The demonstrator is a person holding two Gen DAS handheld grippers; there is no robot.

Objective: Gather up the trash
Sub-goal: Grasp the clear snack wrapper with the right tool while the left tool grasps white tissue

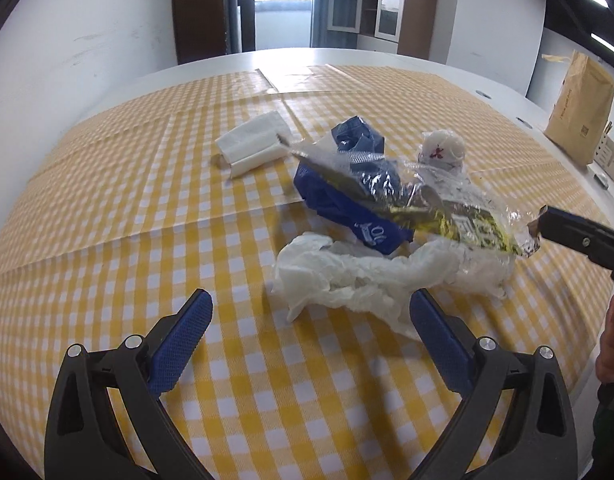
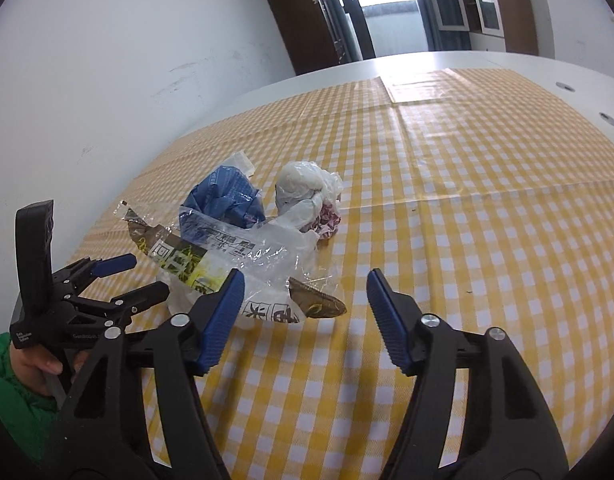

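A heap of trash lies on the yellow checked tablecloth (image 1: 107, 216): a crumpled blue bag (image 1: 339, 196), a clear printed wrapper (image 1: 427, 204) on top of it, a crumpled white tissue (image 1: 347, 276), a knotted white bag (image 1: 443, 148) and a folded white napkin (image 1: 253, 144). My left gripper (image 1: 311, 344) is open and empty just short of the tissue. My right gripper (image 2: 305, 316) is open and empty, its left finger next to the wrapper (image 2: 235, 264). The blue bag (image 2: 227, 200) and the knotted bag (image 2: 307, 192) lie beyond it.
A brown paper bag (image 1: 579, 108) stands on the white table at the far right, with small items beside it. A wall runs along the table's left side. My left gripper also shows in the right wrist view (image 2: 135, 276).
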